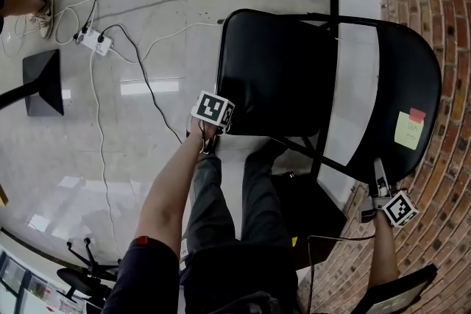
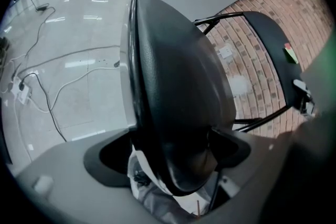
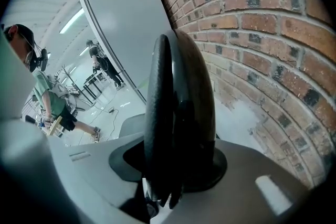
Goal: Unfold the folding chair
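Seat (image 1: pixel 280 92) and backrest (image 1: pixel 412 77) of the folding chair (image 1: pixel 309 70) were each in one of my claws. My left claw (image 2: pixel 176 155) was closed on the near edge of the seat, and the seat stretched straight away from it, over the shiny floor (image 1: pixel 132 121). My right claw (image 3: pixel 176 165) was closed on the rim of the backrest, which stood thin and tall ahead of it, just beside the brick wall (image 3: pixel 262 34). From above, the two parts made a wide V, joined by the thin black frame (image 1: pixel 321 151) between my claws (so I judged the chair partly open). I thought the next move turned on this: the seat lay by my left claw and had to swing away from the backrest by my right. No box or bin showed anywhere.
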The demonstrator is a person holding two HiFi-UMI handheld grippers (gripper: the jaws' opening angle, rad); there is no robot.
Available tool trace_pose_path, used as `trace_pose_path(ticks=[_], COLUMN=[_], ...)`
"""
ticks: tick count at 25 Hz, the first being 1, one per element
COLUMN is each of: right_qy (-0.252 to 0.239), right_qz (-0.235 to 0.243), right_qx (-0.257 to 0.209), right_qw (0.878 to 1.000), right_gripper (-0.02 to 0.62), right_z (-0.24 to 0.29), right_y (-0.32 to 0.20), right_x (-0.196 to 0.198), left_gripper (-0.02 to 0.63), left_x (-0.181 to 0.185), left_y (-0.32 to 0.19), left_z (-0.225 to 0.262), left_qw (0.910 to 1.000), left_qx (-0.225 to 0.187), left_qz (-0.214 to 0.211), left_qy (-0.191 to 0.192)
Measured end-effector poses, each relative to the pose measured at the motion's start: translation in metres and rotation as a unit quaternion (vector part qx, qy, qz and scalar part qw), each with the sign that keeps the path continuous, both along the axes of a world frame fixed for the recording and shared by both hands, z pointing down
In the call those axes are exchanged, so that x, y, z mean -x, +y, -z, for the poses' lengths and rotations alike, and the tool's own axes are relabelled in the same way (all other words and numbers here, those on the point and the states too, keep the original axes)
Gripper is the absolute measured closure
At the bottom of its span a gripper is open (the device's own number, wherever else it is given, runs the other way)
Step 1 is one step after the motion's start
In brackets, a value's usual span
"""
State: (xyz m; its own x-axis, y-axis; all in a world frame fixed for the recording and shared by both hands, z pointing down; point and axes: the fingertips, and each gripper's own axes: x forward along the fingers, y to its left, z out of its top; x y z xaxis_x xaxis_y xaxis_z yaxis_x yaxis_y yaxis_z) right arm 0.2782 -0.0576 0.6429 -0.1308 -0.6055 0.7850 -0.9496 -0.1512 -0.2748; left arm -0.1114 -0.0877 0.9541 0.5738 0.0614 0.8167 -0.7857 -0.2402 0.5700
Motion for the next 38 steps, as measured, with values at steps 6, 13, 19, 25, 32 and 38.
trace_pose_path(ticks=[6, 13, 19, 25, 32, 38], right_qy=[-0.017, 0.0, -0.008, 0.02, 0.086, 0.081], right_qz=[-0.006, -0.002, 0.003, 0.01, -0.031, -0.05], right_qx=[-0.002, -0.003, -0.015, 0.029, 0.009, -0.045], right_qw=[1.0, 1.0, 1.0, 0.999, 0.996, 0.994], right_gripper=[0.456, 0.453, 0.442, 0.298, 0.262, 0.241], right_z=[0.0, 0.0, -0.001, -0.015, 0.021, 0.081], right_y=[-0.002, -0.003, -0.007, 0.012, 0.016, -0.001], right_x=[0.01, 0.009, 0.011, 0.007, -0.007, 0.001], left_gripper=[0.143, 0.135, 0.137, 0.144, 0.141, 0.155], left_x=[0.002, 0.006, 0.011, 0.035, 0.086, 0.107], left_y=[-0.001, 0.0, 0.002, 0.008, -0.028, -0.059], left_z=[-0.001, 0.0, 0.01, 0.047, 0.134, 0.225], left_qw=[1.0, 0.9999, 0.9994, 0.9982, 0.9978, 0.9913], left_qx=[-0.001, -0.011, 0.003, 0.008, -0.05, -0.115], left_qz=[-0.006, 0.007, 0.035, 0.059, 0.037, 0.047], left_qy=[0.003, 0.0, 0.007, -0.002, -0.022, -0.043])
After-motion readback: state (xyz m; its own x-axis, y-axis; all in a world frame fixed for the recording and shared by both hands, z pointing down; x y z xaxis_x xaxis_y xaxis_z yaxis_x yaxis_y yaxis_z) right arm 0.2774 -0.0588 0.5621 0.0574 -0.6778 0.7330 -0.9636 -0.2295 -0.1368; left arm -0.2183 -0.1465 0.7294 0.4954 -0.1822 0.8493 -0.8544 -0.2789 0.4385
